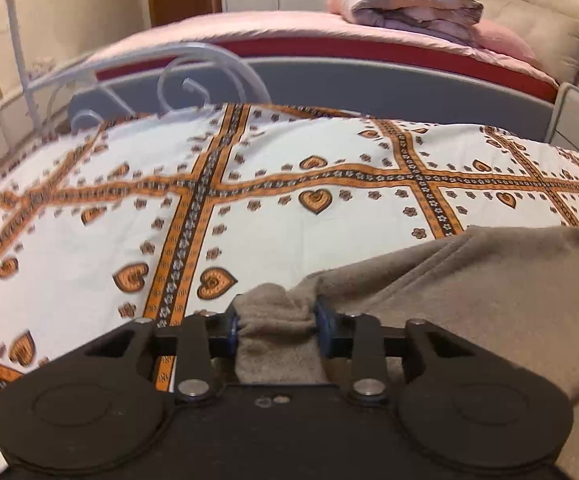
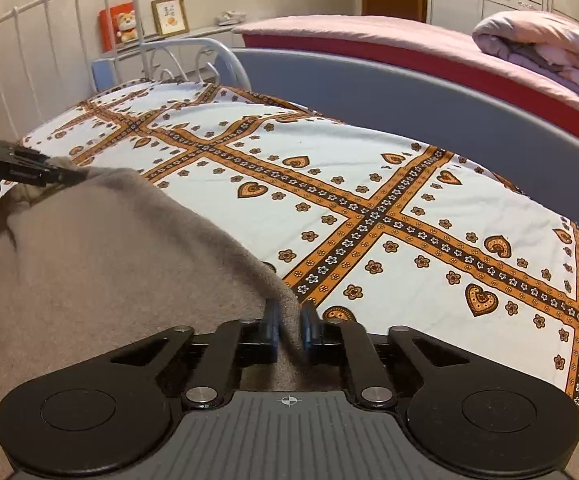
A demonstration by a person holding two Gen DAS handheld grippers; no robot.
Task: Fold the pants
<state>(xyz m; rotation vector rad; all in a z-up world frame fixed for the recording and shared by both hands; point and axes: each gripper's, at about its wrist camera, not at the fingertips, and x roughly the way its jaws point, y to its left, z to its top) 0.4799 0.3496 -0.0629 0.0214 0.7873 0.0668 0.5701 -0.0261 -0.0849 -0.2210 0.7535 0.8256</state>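
Beige pants: 1 pr, 2 tools gripping.

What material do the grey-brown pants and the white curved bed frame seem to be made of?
The pants look like soft fleece or brushed knit: a matte, fuzzy nap and thick, limp folds where the jaws pinch them. The bed frame looks like painted metal tubing: thin, smooth white bars bent into scrolls. Neither is certain from sight alone.

Left claw clamped on pants
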